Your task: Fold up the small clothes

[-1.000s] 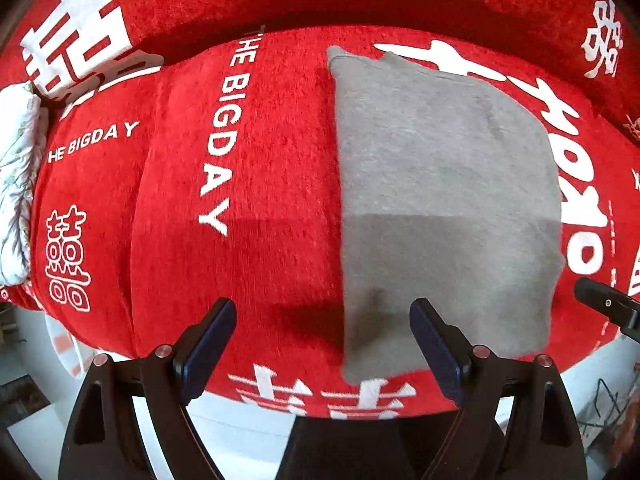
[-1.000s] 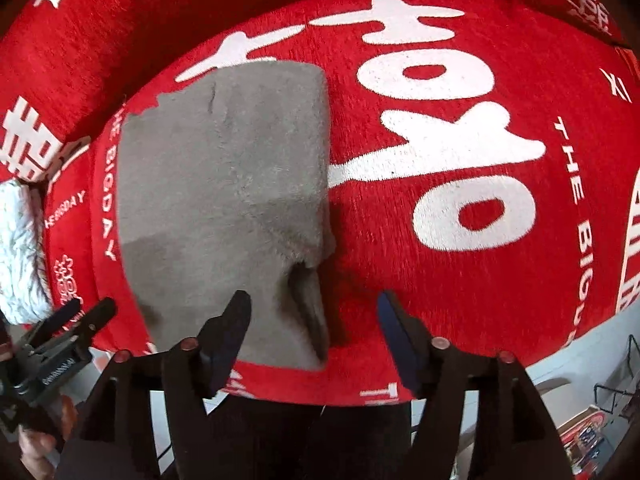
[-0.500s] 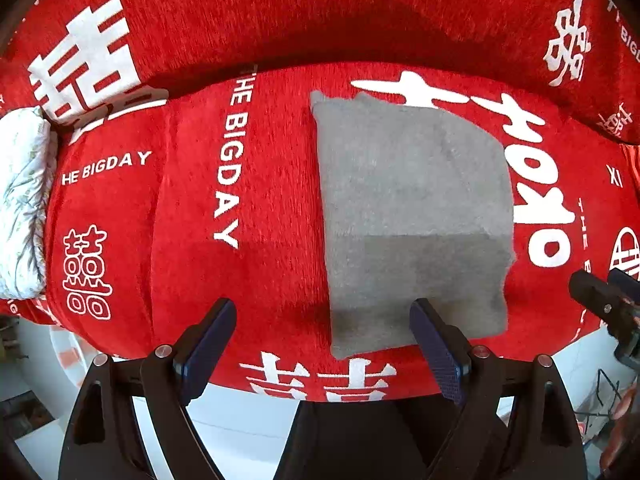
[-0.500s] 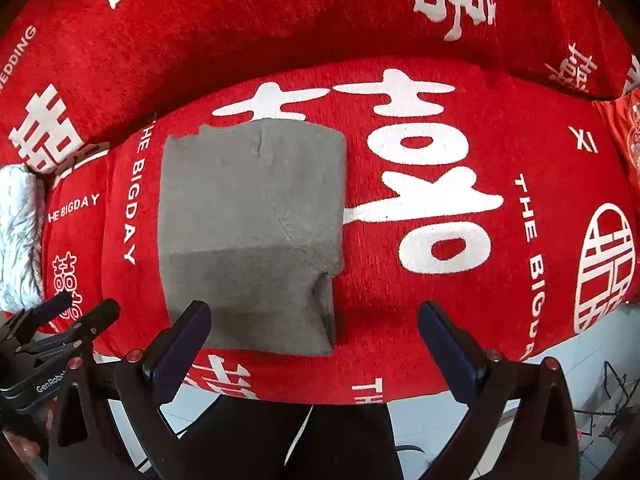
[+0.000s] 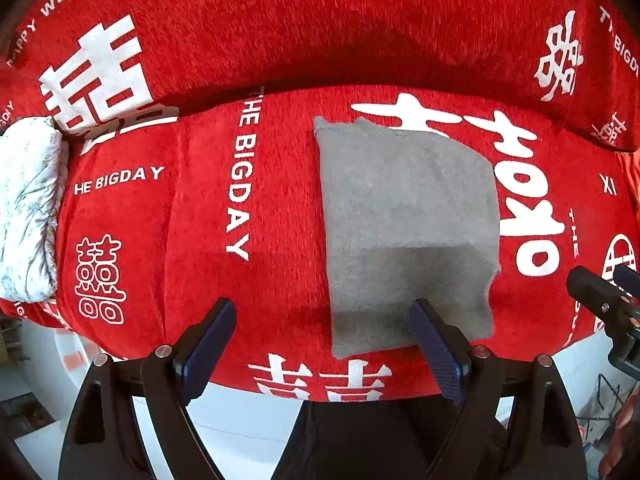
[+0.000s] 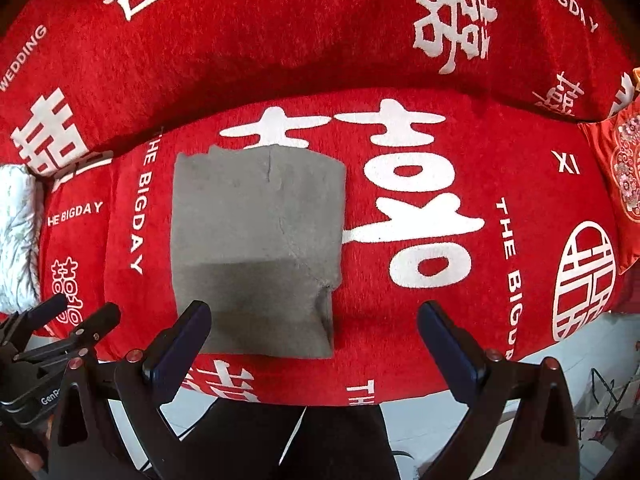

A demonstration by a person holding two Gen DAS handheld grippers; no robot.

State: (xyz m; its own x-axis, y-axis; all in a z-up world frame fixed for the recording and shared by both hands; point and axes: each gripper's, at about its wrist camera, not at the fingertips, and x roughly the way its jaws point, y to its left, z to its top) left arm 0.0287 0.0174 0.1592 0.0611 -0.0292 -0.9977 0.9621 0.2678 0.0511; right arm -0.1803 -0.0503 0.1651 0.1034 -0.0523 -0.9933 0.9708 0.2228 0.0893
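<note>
A folded grey garment [image 5: 408,224] is lying flat on the seat of a sofa draped in a red cover [image 5: 200,220] printed with white characters and the words "THE BIGDAY". The garment is forming a roughly square shape, with its near edge sitting close to the front edge of the seat. Its near half is looking darker (a shadow is falling across it), and at its right side a layer is ending in a small step, best seen from the right wrist view [image 6: 256,248].

The left hand-held gripper [image 5: 322,344] is hanging above the seat with its two dark blue pads spread wide and nothing between them; in its own view its right pad is overlapping the garment's near right part, while the left pad is showing well to the left of the garment, over bare red cover. The right hand-held gripper [image 6: 314,338] is likewise standing wide apart and holding nothing; in its view the left pad is overlapping the garment's near left corner and the right pad is lying well to the right of the garment. Neither is touching the cloth.

Far to the left of the garment, at the end of the seat, a white cushion with a pale leafy print [image 5: 28,208] is resting against the cover. Far to the right of the garment, an embroidered red cushion [image 6: 620,176] is peeking in.
</note>
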